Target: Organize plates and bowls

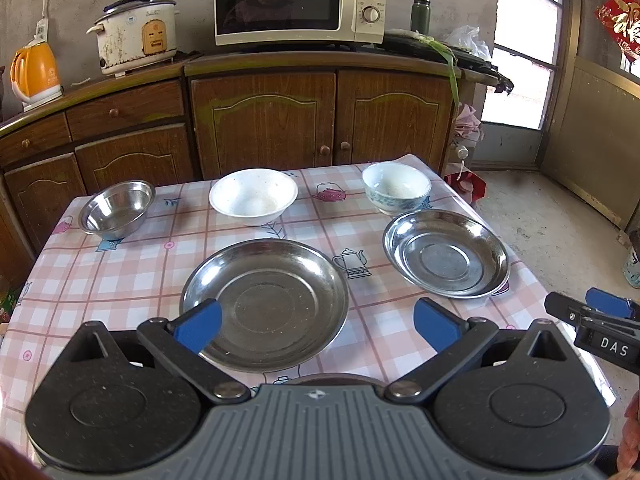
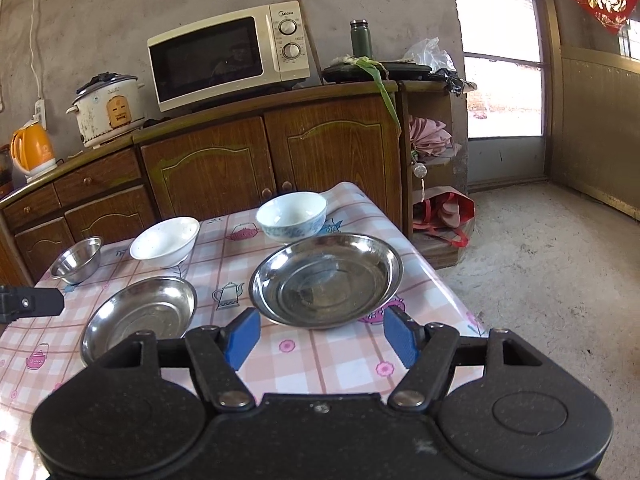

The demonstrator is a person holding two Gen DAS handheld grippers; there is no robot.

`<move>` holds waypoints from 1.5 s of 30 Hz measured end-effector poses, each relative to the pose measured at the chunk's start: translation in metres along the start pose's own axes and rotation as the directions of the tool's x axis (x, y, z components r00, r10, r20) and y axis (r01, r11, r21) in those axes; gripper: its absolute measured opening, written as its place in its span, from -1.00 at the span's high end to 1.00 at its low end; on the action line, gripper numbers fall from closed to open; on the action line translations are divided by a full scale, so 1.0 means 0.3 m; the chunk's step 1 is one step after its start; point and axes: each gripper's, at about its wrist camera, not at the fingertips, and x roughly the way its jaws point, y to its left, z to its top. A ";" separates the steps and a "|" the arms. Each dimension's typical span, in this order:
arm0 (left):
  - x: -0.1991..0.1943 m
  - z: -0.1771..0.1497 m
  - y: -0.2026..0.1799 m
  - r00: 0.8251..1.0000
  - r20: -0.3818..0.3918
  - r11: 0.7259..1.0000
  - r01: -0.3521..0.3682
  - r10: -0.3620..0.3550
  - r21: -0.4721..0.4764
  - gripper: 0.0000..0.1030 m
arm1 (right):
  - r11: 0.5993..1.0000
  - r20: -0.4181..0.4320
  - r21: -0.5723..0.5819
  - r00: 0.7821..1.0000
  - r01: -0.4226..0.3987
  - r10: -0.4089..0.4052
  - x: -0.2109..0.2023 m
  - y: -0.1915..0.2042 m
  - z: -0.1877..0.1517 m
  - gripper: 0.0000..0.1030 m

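Observation:
On the checked tablecloth [image 1: 120,280] lie two steel plates: a near one [image 1: 264,304] [image 2: 140,316] and a right one [image 1: 446,254] [image 2: 326,278]. Behind them stand a small steel bowl [image 1: 117,209] [image 2: 77,260], a white bowl [image 1: 253,196] [image 2: 165,242] and a blue-patterned bowl [image 1: 396,187] [image 2: 292,216]. My left gripper [image 1: 318,326] is open and empty above the near plate's front rim. My right gripper [image 2: 322,336] is open and empty just in front of the right plate; it also shows in the left wrist view [image 1: 600,320].
A wooden cabinet [image 1: 264,120] stands close behind the table, carrying a microwave [image 1: 298,2], rice cooker [image 1: 136,36], orange kettle [image 1: 34,72] and green flask [image 1: 421,14]. The table's right edge drops to a concrete floor [image 2: 560,280]. A red bag [image 2: 444,212] sits by the cabinet.

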 end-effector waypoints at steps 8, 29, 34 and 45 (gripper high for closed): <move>0.038 0.039 -0.060 1.000 -0.003 1.000 0.004 -0.004 0.007 -1.00 | 0.999 0.013 -0.037 1.000 0.003 -0.002 0.054 -0.033 0.082 -0.64; 0.295 0.119 -0.219 0.996 -0.086 1.000 -0.016 0.015 -0.009 -1.00 | 0.999 -0.107 -0.049 0.994 0.010 -0.015 0.450 -0.223 0.223 -0.76; 0.369 0.133 -0.225 0.993 -0.113 0.999 -0.025 0.021 -0.042 -1.00 | 0.996 -0.119 -0.080 0.992 0.033 -0.043 0.502 -0.238 0.230 -0.76; 0.558 0.147 -0.257 0.986 -0.154 0.998 -0.063 0.061 -0.009 -1.00 | 0.998 -0.189 -0.047 0.980 0.047 -0.055 0.651 -0.285 0.202 -0.76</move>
